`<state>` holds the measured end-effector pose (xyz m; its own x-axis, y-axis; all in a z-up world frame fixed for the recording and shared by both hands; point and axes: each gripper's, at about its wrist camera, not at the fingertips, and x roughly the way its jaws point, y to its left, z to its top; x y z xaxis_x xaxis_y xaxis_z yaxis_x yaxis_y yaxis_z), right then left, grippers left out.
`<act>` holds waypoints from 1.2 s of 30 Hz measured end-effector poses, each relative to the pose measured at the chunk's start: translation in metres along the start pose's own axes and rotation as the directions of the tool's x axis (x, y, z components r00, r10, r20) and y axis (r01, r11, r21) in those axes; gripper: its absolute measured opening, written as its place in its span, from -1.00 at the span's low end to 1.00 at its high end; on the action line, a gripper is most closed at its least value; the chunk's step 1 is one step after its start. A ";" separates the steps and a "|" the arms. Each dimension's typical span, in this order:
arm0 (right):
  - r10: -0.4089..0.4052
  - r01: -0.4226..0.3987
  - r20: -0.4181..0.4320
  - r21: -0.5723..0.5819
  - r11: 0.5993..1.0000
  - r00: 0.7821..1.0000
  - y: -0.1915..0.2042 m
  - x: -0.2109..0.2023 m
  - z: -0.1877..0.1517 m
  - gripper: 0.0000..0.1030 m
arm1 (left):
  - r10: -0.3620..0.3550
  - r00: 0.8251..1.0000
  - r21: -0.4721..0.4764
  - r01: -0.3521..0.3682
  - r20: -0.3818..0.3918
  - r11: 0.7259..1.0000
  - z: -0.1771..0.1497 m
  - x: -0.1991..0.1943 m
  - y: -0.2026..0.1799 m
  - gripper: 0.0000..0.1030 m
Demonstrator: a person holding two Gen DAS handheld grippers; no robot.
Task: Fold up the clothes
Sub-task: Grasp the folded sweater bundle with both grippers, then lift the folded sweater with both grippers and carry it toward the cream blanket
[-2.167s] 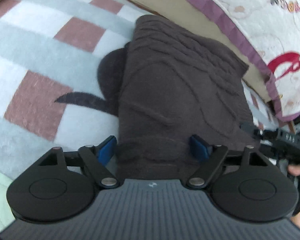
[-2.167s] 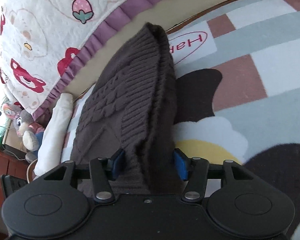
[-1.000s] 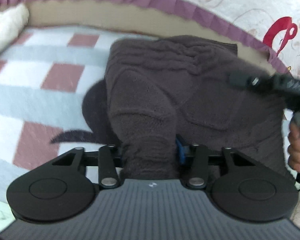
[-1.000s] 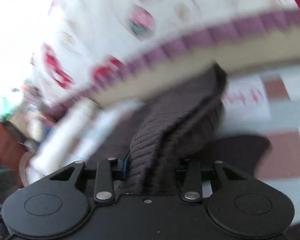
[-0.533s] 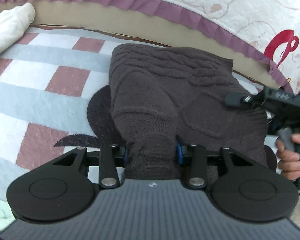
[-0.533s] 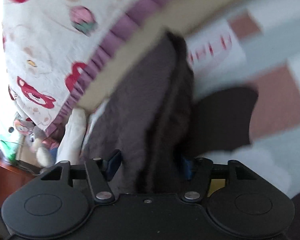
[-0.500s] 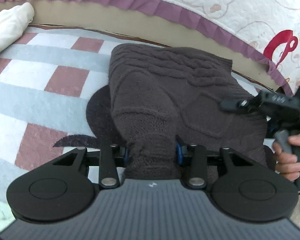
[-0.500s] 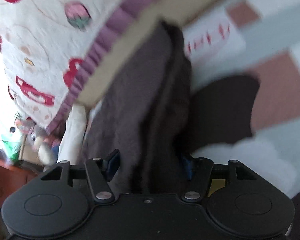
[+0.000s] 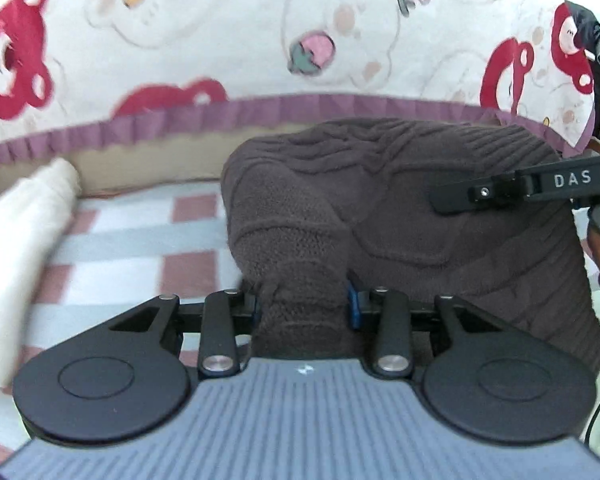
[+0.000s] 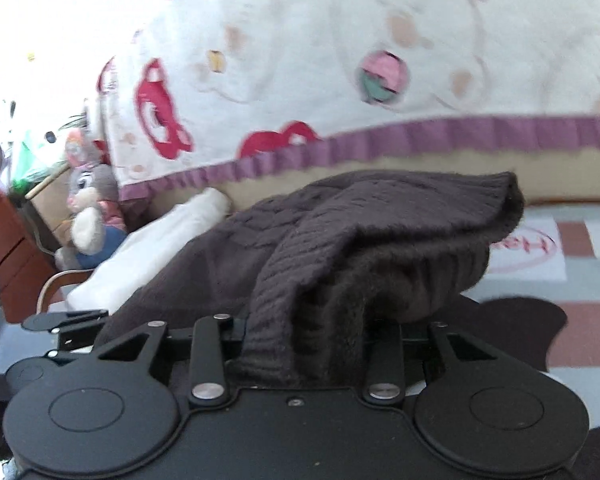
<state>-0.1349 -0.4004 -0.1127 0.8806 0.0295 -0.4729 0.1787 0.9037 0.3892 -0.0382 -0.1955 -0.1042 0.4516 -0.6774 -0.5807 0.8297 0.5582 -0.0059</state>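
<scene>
Half a second ago the brown knitted sweater [image 9: 400, 208] lay lower on the checked blanket [image 9: 132, 240]; now it hangs lifted, with more of the printed quilt [image 9: 220, 28] behind it; the left gripper [image 9: 302, 306] and right gripper [image 10: 304, 344], jaws closing, each clamp a bunched edge; the bundle looks ready to be carried or laid over for its next fold.

A dark brown cable-knit sweater [image 9: 400, 216], folded and bunched, hangs lifted above the checked blanket [image 9: 140, 240].
</scene>
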 end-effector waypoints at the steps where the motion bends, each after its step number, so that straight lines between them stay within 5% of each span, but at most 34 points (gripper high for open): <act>1: 0.012 -0.012 0.003 -0.012 1.000 1.000 0.007 -0.002 0.003 -0.16 | 0.005 1.000 0.019 -0.005 0.003 1.000 -0.001 -0.011 0.007 -0.31; 9: 0.146 -0.143 0.012 -0.118 0.983 0.989 0.103 0.015 0.016 -0.17 | 0.102 0.995 0.008 -0.102 0.016 0.995 -0.010 -0.092 0.078 -0.30; 15: 0.251 -0.255 -0.043 -0.198 0.947 0.967 0.189 0.064 0.031 -0.17 | 0.242 0.970 0.050 -0.242 -0.009 0.969 -0.014 -0.139 0.147 -0.30; 21: 0.335 -0.330 -0.014 -0.218 0.919 0.942 0.262 0.104 0.044 -0.17 | 0.348 0.936 0.038 -0.346 -0.048 0.937 0.009 -0.172 0.225 -0.30; 25: 0.374 -0.366 0.005 -0.193 0.911 0.928 0.281 0.119 0.027 -0.17 | 0.408 0.911 0.131 -0.398 -0.060 0.908 0.004 -0.184 0.238 -0.30; 36: 0.383 -0.378 -0.035 -0.265 0.887 0.923 0.298 0.173 0.021 -0.18 | 0.428 0.897 0.046 -0.425 -0.113 0.904 -0.018 -0.149 0.300 -0.30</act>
<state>0.0794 -0.1347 -0.0622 0.8658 0.3884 -0.3155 -0.2909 0.9037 0.3143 0.1375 0.0817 -0.0344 0.7228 -0.3145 -0.6153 0.5731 0.7704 0.2794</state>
